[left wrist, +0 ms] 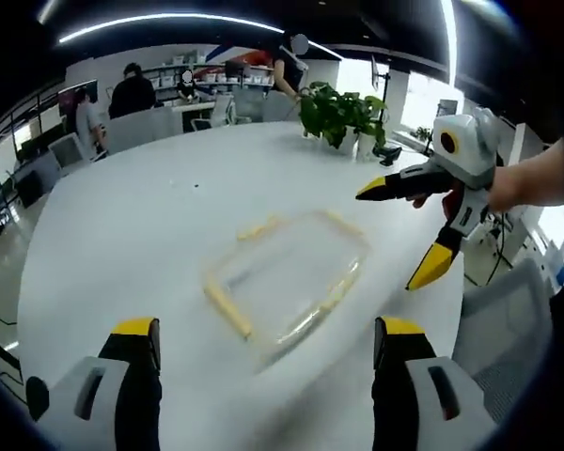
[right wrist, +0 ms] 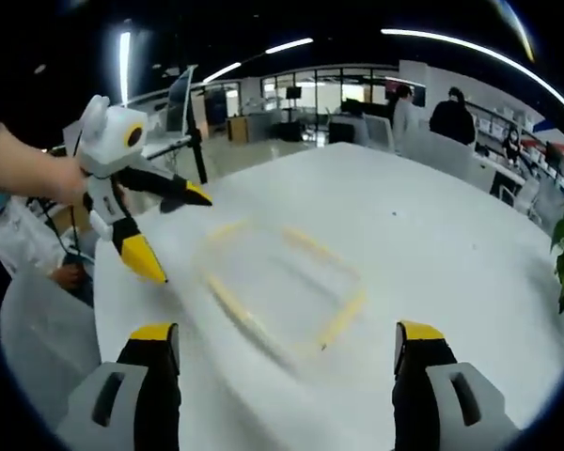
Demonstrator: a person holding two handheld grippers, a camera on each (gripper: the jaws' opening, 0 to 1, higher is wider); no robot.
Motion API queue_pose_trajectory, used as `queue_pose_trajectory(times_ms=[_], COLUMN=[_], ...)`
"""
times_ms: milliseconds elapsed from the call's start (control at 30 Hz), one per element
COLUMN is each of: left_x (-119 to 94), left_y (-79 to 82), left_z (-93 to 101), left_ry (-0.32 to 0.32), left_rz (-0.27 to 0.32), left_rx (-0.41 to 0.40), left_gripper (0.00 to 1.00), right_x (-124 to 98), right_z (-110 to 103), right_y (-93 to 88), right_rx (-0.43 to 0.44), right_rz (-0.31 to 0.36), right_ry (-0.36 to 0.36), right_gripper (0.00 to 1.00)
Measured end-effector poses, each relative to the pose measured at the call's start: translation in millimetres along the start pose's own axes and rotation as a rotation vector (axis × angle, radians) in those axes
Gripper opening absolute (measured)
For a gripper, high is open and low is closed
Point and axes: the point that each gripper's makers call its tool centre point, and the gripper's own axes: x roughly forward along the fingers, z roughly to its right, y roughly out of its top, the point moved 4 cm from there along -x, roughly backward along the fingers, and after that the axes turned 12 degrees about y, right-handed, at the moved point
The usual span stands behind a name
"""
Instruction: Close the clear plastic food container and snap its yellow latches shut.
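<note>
One white table (left wrist: 122,235) is spanning both views; clear container (left wrist: 287,277) with yellow latches (left wrist: 227,308) is lying mid-frame, blurred. Left gripper (left wrist: 268,343) and right gripper (right wrist: 287,349) are hovering wide apart, gripping nothing.

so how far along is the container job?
Early. The clear container lies flat on the white table, lid apparently on; blur hides the yellow latches. Left claw and right claw are open above it, touching nothing. Latching remains.
</note>
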Motion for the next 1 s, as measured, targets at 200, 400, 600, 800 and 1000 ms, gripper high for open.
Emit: queue_pose_trajectory(times_ms=[200,400,600,800,1000], left_x=[-7.8,-14.8,-24.0,-27.7,-34.8], left_y=[-8.3,-3.5,-2.3,-7.6,-11.9], left_z=[1.2,0.6,2.8,5.4,14.2], left_ry=[0.011,0.017,0.025,0.024,0.012], left_rz=[-0.002,0.023,0.05,0.056,0.055], left_rx=[-0.024,-0.055,-0.071,-0.113,-0.114], left_gripper=[0.95,0.95,0.94,0.92,0.92], right_x=[-4.6,-10.4,-13.3,-19.0,-27.4], right_z=[1.4,0.8,-4.6,-11.0,-15.8], right_y=[-0.8,1.5,1.0,-5.5,-12.1], right_rx=[0.01,0.035,0.042,0.047,0.045], right_rz=[0.015,0.044,0.063,0.068,0.075], right_ry=[-0.009,-0.018,-0.018,-0.016,-0.036], right_gripper=[0.95,0.95,0.94,0.94,0.9])
